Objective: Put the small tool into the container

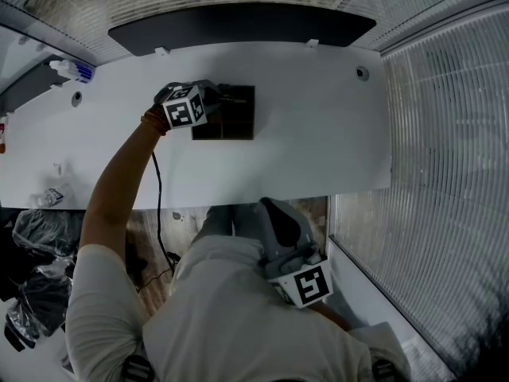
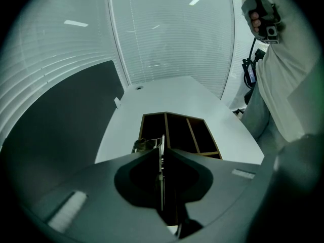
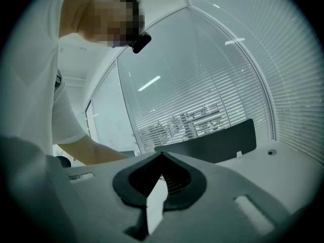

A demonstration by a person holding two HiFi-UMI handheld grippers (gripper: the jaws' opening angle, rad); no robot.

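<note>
Leaving ample room all round, the table (image 1: 318,118) bears the divided container (image 2: 217,153); its thin dividers (image 2: 195,135) are to be avoided. The left gripper (image 2: 162,140) is parted narrowly, the right gripper (image 3: 161,161) clenched empty. The small tool (image 2: 144,145), judged light, stiff, slippery, best pinched mid-body, is seen at the left tips, at the leftmost compartment.

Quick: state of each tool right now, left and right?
Left tool: jaws nearly together, small metal item at their tips over the container; grip cannot be told.
Right tool: closed, empty.
</note>
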